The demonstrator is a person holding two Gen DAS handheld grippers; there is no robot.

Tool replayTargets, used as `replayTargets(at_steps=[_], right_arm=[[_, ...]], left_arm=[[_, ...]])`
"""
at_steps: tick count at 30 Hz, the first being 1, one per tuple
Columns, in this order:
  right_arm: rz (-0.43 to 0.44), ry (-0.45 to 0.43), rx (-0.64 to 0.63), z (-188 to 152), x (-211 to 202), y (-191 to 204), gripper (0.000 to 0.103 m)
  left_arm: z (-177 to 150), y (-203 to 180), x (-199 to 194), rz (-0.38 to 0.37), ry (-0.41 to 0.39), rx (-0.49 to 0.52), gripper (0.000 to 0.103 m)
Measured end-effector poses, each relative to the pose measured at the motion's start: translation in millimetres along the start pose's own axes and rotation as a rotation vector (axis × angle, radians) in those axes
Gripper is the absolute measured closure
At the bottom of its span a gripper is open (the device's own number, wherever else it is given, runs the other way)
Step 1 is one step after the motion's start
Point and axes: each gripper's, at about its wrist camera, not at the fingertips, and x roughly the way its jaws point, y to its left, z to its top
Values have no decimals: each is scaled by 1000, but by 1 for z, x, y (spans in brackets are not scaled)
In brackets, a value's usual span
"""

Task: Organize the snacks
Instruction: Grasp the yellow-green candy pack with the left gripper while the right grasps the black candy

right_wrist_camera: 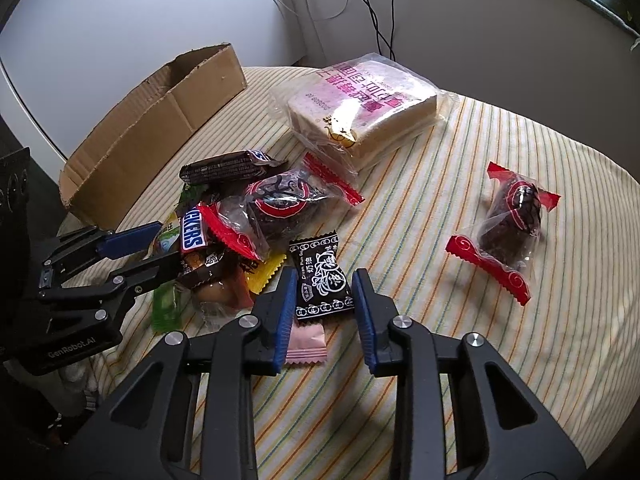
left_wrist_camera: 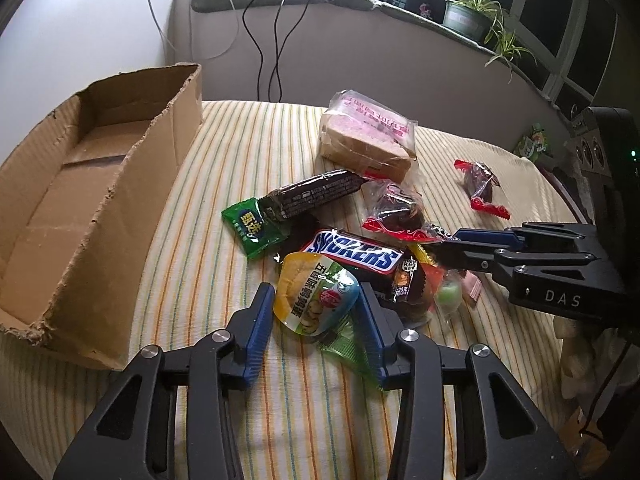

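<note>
Blue-padded fingers of the left gripper (left_wrist_camera: pixel 316 312) stand apart on either side of the yellow-and-green egg packet (left_wrist_camera: pixel 316 300), which sits right between them at the near edge of the snack pile; whether the pads already touch its film cannot be told, though nothing is squeezed yet. That packet's long axis runs from about 11 o'clock down to 5 o'clock, its green tail trailing toward the right-hand pad, so the jaws straddle its width, not its length. Just beyond it at 12 o'clock lies the Snickers bar (left_wrist_camera: pixel 352 254), touching or overlapping the packet's far edge. In the right wrist view, the right gripper (right_wrist_camera: pixel 325 304) is likewise spread, bracketing the black cream candy (right_wrist_camera: pixel 320 278) with a pink wrapper (right_wrist_camera: pixel 306 344) under it. The cardboard box (left_wrist_camera: pixel 72 208), the likely destination, sits at 10 o'clock from the left gripper, near it and well apart from the right one, so the left arm has the shorter carry.
</note>
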Motion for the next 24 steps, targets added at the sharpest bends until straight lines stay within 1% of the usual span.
replayTargets(at_steps=[6,11,15,17,22,23,24], right_arm=[[-13,-30,15,-3,-13,-4,76],[-27,-43,20,-6,-23,-7,77],[-54,-31,6,-10,-23,-7,78],[-52,-28,12,-13,-23,-7,79],[-50,-59,10,-13,-32,-3,82],[-60,-69,4,-12,-36,-2,95],[-63,-72,2,-12,-39,-1,102]], left_arm=[[-1,-2,-5,-6,-18,2,66],[-2,-3,-13,-7,-50,6,66],[-4,-2,-19,-4,-62,7,66],[-4,-1,-23,-4,-71,6,66],[-5,0,-32,4,-96,9,66],[-5,0,-34,5,-102,10,66],[-6,1,-36,7,-108,10,66]])
